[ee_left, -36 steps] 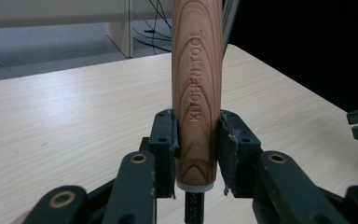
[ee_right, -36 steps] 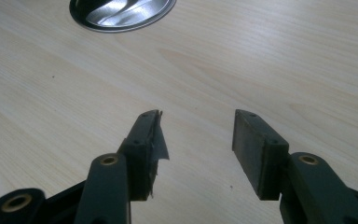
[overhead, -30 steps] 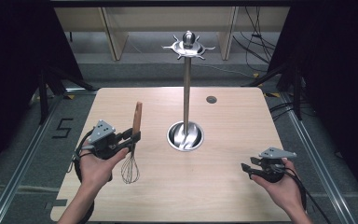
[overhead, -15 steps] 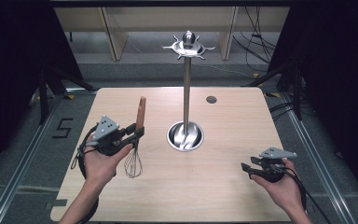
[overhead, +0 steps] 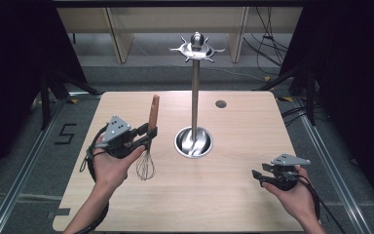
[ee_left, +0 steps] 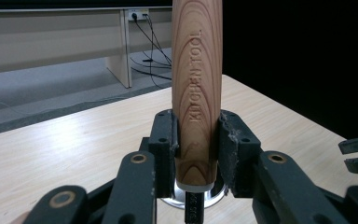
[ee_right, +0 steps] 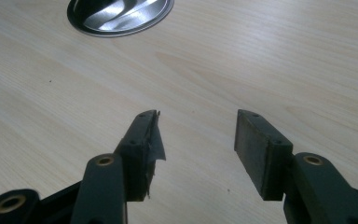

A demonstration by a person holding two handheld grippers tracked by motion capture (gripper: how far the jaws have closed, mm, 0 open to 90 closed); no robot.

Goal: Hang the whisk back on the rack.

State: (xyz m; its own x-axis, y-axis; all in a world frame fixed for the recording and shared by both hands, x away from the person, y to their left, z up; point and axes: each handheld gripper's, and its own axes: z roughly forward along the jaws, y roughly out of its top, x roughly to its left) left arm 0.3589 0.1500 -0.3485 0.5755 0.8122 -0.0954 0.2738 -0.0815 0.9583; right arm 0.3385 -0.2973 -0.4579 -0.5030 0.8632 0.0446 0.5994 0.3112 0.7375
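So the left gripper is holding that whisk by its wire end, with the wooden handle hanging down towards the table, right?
Not quite. The left gripper does hold the whisk, but by its wooden handle, which points up; the wire end hangs down towards the table. The high view shows this, and the left gripper view shows the pads pressed on the wood.

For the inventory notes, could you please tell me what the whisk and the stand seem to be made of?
Whisk: the handle looks like unvarnished, matt wood, with clear grain and "KITCHEN TOOL" pressed into it; the loops look like thin bright metal wire.
Stand: probably polished steel, since its round base reflects like a mirror.
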